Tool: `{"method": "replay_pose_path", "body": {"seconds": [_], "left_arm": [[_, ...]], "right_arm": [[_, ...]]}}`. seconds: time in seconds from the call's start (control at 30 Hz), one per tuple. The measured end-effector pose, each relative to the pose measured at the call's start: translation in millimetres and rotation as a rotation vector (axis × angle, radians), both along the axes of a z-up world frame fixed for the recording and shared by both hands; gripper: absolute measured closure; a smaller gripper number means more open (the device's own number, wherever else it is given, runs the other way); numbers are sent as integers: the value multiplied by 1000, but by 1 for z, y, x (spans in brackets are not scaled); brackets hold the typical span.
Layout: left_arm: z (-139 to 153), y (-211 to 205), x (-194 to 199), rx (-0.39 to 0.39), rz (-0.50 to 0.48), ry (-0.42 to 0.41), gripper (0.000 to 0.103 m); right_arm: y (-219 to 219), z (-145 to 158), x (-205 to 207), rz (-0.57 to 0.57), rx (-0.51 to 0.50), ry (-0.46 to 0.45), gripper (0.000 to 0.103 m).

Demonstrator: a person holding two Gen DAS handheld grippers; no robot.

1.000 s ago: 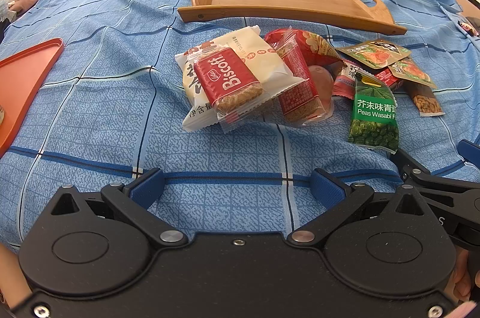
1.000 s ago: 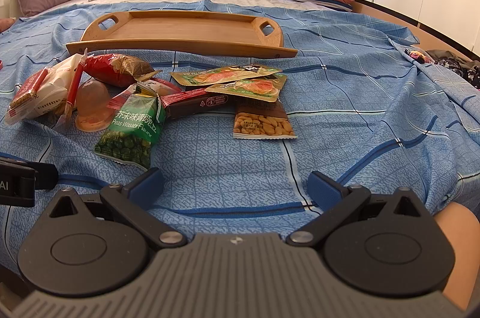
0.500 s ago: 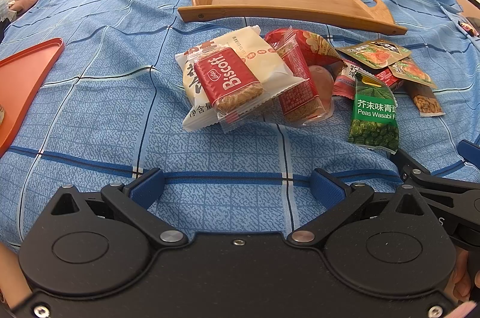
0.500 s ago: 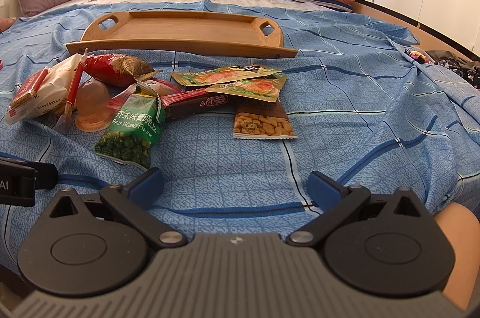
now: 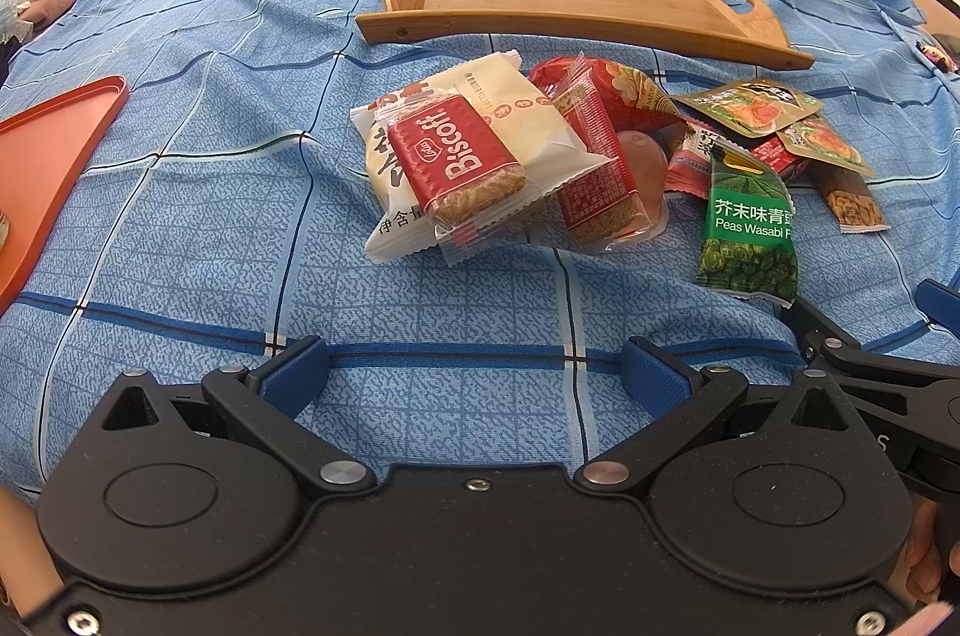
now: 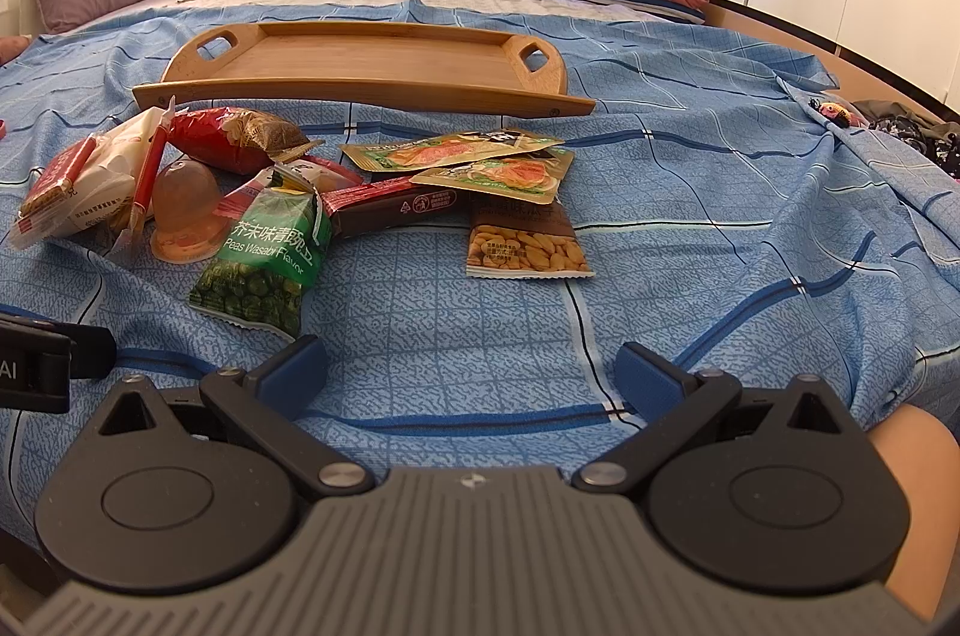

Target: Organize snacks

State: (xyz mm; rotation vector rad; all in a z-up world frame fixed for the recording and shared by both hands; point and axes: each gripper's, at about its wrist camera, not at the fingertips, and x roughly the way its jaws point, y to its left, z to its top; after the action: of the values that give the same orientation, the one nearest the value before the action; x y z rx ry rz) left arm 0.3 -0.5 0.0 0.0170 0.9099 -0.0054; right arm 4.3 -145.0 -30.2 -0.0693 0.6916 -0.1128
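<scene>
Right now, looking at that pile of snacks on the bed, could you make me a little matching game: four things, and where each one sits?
Things:
1. Biscoff pack
2. wasabi peas
3. wooden tray
4. peanut packet

Places:
A. beyond the pile, holding nothing
B. right end of the pile
C. lying on the white packet
D. near edge, green bag beside the jelly cup

Pairs: 1-C, 2-D, 3-A, 4-B

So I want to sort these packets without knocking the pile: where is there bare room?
The wooden tray is bare inside. Bare bedspread lies between the orange tray and the Biscoff pack, and right of the peanut packet. The snack pile itself is crowded, with packets overlapping.
</scene>
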Motion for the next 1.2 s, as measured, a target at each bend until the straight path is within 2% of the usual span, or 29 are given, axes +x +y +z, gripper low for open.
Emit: {"method": "replay_pose_path", "body": {"seconds": [0.63, 0.93, 1.03, 1.2], "left_arm": [[-3, -2, -1, 10, -1, -5, 0], [0, 1, 1, 8, -19, -4, 0], [-2, 1, -2, 25, -52, -34, 0], [-9, 0, -11, 55, -80, -131, 0]], "right_arm": [[1, -1, 0, -4, -5, -1, 0], [4, -4, -5, -13, -21, -59, 0], [5, -6, -6, -20, -29, -76, 0], [4, -11, -7, -28, -12, -100, 0]]}}
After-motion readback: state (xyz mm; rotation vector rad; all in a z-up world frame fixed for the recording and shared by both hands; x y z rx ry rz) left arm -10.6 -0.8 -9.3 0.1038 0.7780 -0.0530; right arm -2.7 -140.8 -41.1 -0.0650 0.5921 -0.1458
